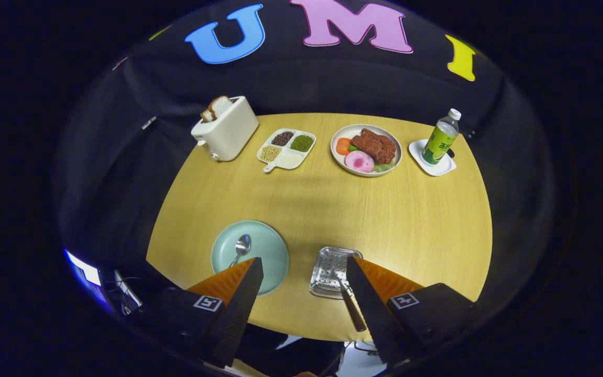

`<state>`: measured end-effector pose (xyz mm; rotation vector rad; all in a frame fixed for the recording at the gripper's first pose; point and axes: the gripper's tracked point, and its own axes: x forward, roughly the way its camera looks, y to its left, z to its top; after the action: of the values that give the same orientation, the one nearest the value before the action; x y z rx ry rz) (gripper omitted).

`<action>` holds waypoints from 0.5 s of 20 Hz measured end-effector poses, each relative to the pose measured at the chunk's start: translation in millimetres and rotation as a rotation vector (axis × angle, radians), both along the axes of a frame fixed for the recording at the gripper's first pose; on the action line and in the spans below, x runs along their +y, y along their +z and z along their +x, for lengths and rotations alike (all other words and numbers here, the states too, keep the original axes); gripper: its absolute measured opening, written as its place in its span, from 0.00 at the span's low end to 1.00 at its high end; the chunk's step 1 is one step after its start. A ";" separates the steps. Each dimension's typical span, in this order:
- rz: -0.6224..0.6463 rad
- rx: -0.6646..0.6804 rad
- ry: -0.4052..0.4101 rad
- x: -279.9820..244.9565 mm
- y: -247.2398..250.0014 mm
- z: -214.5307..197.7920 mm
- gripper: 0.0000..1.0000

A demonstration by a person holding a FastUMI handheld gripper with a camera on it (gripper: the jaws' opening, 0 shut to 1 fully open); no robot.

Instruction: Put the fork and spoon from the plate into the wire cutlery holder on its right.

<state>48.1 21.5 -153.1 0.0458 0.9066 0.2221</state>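
Two gripper fingers stand wide apart with nothing between them but bare tabletop, the gripper point(304, 269) hovering above the near edge of the round light-wood table point(385, 220). Just ahead of the left finger lies the pale green round plate point(270, 246), partly hidden by that fingertip, and on it rests the silver metal spoon point(241, 248), bowl pointing away and handle running back toward the finger. To the plate's right sits the silver wire cutlery holder point(328, 264), a shallow rectangular mesh basket, its right side covered by the right finger. The fork point(347, 303) lies in the holder with its brown handle sticking out over the near rim toward the table edge, just beside the right finger's inner face; its head is hard to make out against the mesh. Across the far side of the table stand a cream toaster point(226, 134) with slices of bread in its slot, a white divided tray point(287, 148) with beans in three compartments, a white plate of meat and vegetables point(366, 149), and a green-labelled plastic bottle point(440, 137) upright on a small white square dish point(432, 159).
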 end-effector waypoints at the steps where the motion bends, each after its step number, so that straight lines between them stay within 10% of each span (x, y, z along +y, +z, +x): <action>1: 0.029 -0.020 -0.016 14.9 -0.9 -4.1 1.00; 10: 0.121 0.089 -0.091 119.8 -106.8 -31.0 1.00</action>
<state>17.1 141.4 -259.9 0.2100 0.9768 0.1909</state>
